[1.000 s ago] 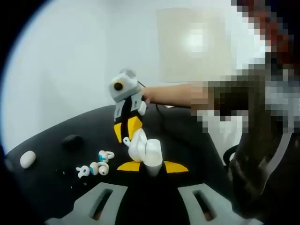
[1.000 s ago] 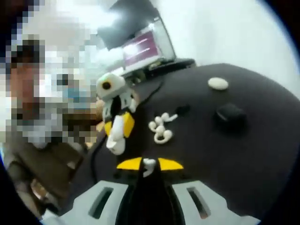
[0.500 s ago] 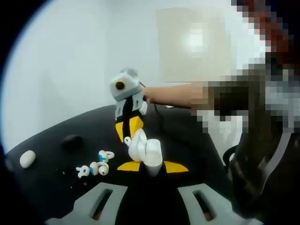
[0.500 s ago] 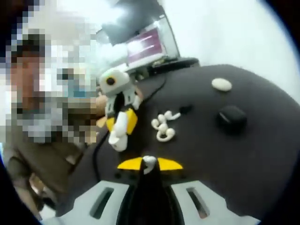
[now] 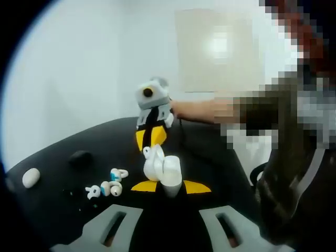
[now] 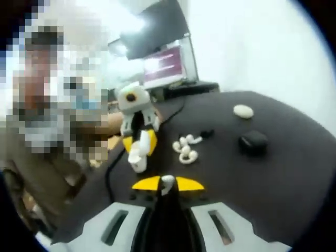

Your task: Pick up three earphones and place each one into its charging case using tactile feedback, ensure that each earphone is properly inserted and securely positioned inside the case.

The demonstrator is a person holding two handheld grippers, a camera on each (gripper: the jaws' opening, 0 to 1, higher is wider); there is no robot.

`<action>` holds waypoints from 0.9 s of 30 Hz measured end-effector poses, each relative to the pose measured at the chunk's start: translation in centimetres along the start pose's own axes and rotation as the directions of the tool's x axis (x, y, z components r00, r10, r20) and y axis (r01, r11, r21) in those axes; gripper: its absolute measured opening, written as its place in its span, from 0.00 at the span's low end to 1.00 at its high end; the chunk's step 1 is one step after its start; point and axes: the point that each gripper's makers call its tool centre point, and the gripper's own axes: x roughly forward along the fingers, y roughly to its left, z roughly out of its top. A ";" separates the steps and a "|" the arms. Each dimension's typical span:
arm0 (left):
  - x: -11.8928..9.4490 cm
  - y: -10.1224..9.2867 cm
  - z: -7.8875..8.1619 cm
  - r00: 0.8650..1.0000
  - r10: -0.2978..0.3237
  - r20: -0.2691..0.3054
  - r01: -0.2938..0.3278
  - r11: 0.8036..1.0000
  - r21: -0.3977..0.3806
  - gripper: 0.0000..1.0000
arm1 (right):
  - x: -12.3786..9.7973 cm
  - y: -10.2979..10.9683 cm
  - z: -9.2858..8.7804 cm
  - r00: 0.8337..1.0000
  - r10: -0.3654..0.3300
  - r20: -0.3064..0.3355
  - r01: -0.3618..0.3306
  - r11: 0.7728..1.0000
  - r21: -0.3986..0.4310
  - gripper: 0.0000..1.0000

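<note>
1 earphone (image 6: 167,181) clamped in right gripper (image 6: 167,185), open case (image 5: 164,170) pinched in left gripper (image 5: 170,187), just ahead-left of right gripper's tips.

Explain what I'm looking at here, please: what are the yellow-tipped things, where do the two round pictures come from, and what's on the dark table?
A person holds a two-jaw gripper in each hand; each carries a fisheye camera looking along its jaws.

In the left gripper view, the left gripper is shut on an open white charging case, and the right gripper comes in above it.

In the right gripper view, the right gripper pinches a white earphone; the left gripper appears opposite.

On the black table lie a cluster of loose earphones, a black case and a white closed case. A laptop sits behind.
</note>
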 end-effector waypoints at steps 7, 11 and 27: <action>0.0 0.1 -0.1 1.000 0.001 -0.001 -0.001 1.000 -0.002 0.14 | -1.2 1.0 2.4 0.984 -0.071 0.165 0.092 0.988 -0.124 0.12; 0.0 0.1 -0.1 1.000 0.002 -0.001 -0.002 1.000 -0.003 0.14 | -1.5 2.5 4.8 0.961 -0.090 0.263 0.154 0.960 -0.234 0.12; -0.1 0.0 -0.1 1.000 0.002 -0.001 -0.002 1.000 -0.005 0.14 | 3.0 5.6 4.7 0.986 -0.023 0.162 0.102 0.863 -0.495 0.12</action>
